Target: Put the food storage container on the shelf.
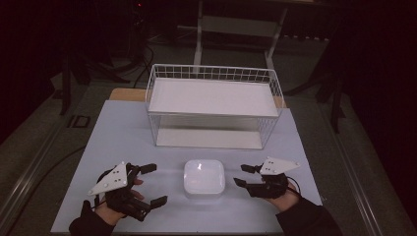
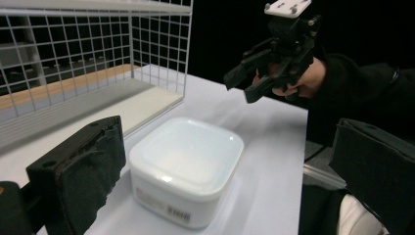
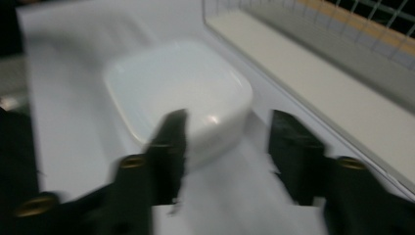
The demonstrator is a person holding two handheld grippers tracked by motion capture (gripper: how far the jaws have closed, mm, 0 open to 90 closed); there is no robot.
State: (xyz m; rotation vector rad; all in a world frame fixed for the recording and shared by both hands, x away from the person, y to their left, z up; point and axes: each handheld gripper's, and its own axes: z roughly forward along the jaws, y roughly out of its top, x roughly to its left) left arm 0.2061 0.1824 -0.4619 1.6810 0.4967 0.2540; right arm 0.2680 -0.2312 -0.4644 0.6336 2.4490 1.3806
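Note:
A white square lidded container sits on the table between my two grippers. My left gripper is to its left, open, jaws spread wide and empty. My right gripper is to its right, open, its tips a short way from the container's side. In the left gripper view the container lies just ahead between the jaws, with the right gripper beyond it. The blurred right gripper view has the container just past the open jaws.
A white wire basket rack with a flat shelf stands behind the container, open toward me. The white table top has bare room on both sides. Dark floor and furniture legs surround the table.

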